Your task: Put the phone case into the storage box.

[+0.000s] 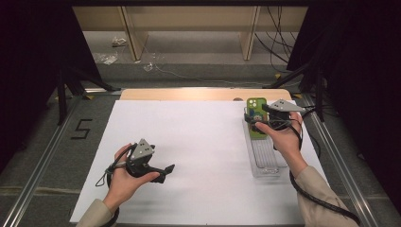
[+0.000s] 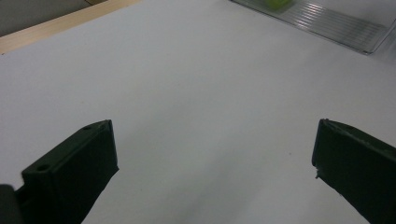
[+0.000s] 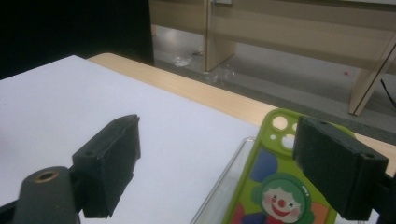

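On the white-covered bench [image 1: 198, 142], bring the right claw [image 3: 219, 163] (jaws apart, holding nothing) squarely astride the green phone case [image 3: 275, 186] in the clear tray [image 1: 265, 163], while the left claw [image 2: 210, 168] waits open.

Ahead of me a white sheet [image 1: 203, 142] covers the pale wooden surface [image 1: 189, 94]. Beyond its far edge I see light wooden shelf uprights [image 1: 135, 33], scraps of clear plastic [image 1: 105, 57] on the grey floor [image 1: 198, 71], and black cables [image 1: 276, 38].
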`<action>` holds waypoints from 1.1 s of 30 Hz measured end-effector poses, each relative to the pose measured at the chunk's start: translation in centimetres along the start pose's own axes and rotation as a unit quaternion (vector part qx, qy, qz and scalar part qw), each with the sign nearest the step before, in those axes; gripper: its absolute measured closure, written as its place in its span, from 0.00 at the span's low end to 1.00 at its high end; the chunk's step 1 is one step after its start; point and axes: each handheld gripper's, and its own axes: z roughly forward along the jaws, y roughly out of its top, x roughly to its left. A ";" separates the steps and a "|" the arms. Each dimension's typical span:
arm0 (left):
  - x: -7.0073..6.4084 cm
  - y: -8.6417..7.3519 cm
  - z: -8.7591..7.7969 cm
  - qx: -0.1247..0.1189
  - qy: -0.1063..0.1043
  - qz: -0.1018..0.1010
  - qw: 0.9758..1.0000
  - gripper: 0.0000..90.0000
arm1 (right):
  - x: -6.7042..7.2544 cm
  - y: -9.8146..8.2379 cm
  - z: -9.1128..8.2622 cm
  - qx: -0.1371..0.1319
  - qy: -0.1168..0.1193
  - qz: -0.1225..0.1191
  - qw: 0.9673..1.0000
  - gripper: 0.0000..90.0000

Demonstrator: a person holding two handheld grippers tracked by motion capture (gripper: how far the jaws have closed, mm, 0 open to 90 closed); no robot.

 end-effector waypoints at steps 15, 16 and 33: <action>0.1 0.0 -0.1 0.001 0.001 0.000 1.000 0.00 | 1.5 -0.8 -1.6 0.007 0.031 -0.007 0.999 0.18; 0.1 0.0 -0.1 0.001 0.000 0.000 1.000 0.00 | 1.7 -0.9 -1.7 0.007 0.032 -0.007 0.999 0.18; 0.0 0.1 -0.2 -0.001 0.001 -0.001 1.000 0.00 | 2.4 -1.8 -3.4 0.006 0.048 -0.009 0.999 0.18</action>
